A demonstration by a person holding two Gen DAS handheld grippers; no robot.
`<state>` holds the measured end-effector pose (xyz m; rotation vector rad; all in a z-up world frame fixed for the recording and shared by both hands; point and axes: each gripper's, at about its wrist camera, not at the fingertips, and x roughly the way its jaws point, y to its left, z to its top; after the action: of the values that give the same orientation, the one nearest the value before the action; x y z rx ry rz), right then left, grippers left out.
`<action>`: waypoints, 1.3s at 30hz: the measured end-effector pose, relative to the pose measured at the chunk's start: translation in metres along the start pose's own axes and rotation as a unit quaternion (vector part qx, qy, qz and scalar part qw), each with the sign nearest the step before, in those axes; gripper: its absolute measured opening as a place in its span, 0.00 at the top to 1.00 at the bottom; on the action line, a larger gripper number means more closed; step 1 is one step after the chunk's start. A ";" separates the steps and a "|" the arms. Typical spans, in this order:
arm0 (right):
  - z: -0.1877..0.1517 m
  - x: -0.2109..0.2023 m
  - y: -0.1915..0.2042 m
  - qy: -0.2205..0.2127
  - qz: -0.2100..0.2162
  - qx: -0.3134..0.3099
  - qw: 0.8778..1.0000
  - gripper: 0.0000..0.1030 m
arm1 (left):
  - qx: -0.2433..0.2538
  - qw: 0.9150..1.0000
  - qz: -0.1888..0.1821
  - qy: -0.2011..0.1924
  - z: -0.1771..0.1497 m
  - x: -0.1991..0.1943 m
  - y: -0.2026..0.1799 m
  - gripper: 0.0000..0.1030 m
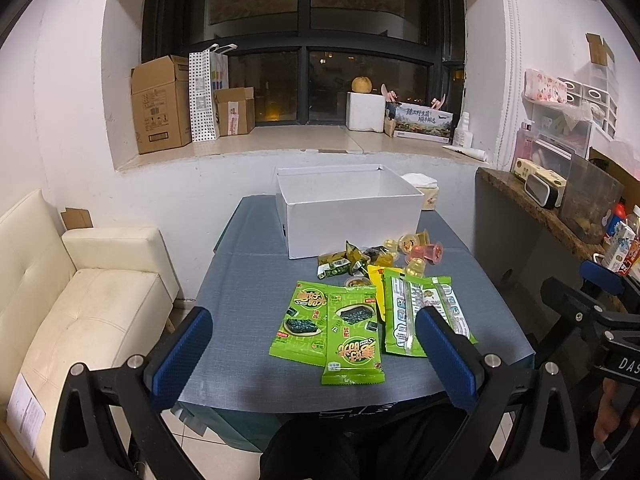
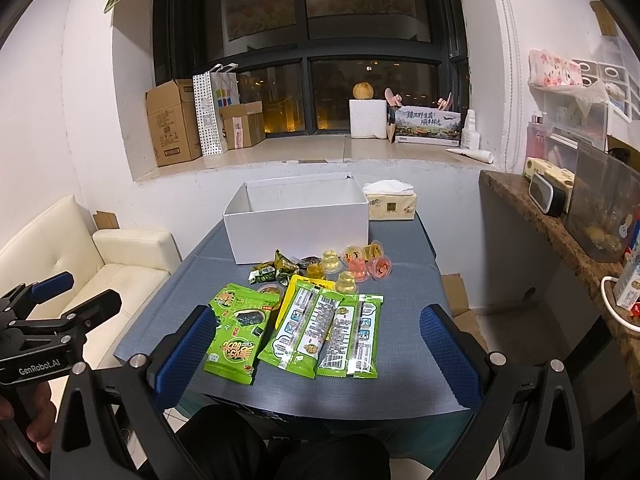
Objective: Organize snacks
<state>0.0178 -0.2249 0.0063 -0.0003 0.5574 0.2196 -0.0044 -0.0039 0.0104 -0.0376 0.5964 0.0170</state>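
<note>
An open white box (image 1: 352, 220) (image 2: 298, 226) stands at the far side of the blue-grey table (image 1: 240, 320) (image 2: 404, 376). In front of it lie green seaweed packets (image 1: 352, 336) (image 2: 236, 336), two more face down (image 1: 416, 316) (image 2: 332, 328), small dark-green wrapped snacks (image 1: 340, 264) (image 2: 276, 270) and several jelly cups (image 1: 420, 252) (image 2: 364, 264). My left gripper (image 1: 316, 348) is open and empty above the near table edge. My right gripper (image 2: 320, 348) is open and empty, also above the near edge.
A tissue pack (image 2: 390, 202) sits behind the box to the right. A cream sofa (image 1: 88, 300) stands left of the table. A stone counter (image 2: 560, 232) with containers runs along the right. Cardboard boxes (image 1: 160, 104) line the window sill.
</note>
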 end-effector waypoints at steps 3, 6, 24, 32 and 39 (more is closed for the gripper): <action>0.000 0.000 0.000 0.000 0.000 0.000 1.000 0.00 | 0.000 1.000 0.000 0.000 0.000 0.000 0.000 0.00; 0.000 0.000 0.000 0.000 -0.001 0.001 1.000 0.00 | 0.001 1.000 0.000 -0.001 0.000 0.000 0.000 0.00; -0.009 0.051 -0.012 0.049 0.009 0.009 0.999 0.00 | 0.005 1.000 -0.016 0.007 -0.008 0.019 0.002 0.00; -0.034 0.164 -0.043 0.137 -0.032 0.027 0.990 0.00 | -0.001 0.999 -0.020 0.032 -0.024 0.051 0.006 0.00; -0.040 0.207 -0.025 0.165 0.013 0.056 0.985 0.00 | 0.004 0.998 -0.019 0.057 -0.033 0.082 0.012 0.00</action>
<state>0.1734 -0.2089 -0.1380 0.0816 0.8996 0.2137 0.0442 0.0069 -0.0634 -0.0431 0.7095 -0.0240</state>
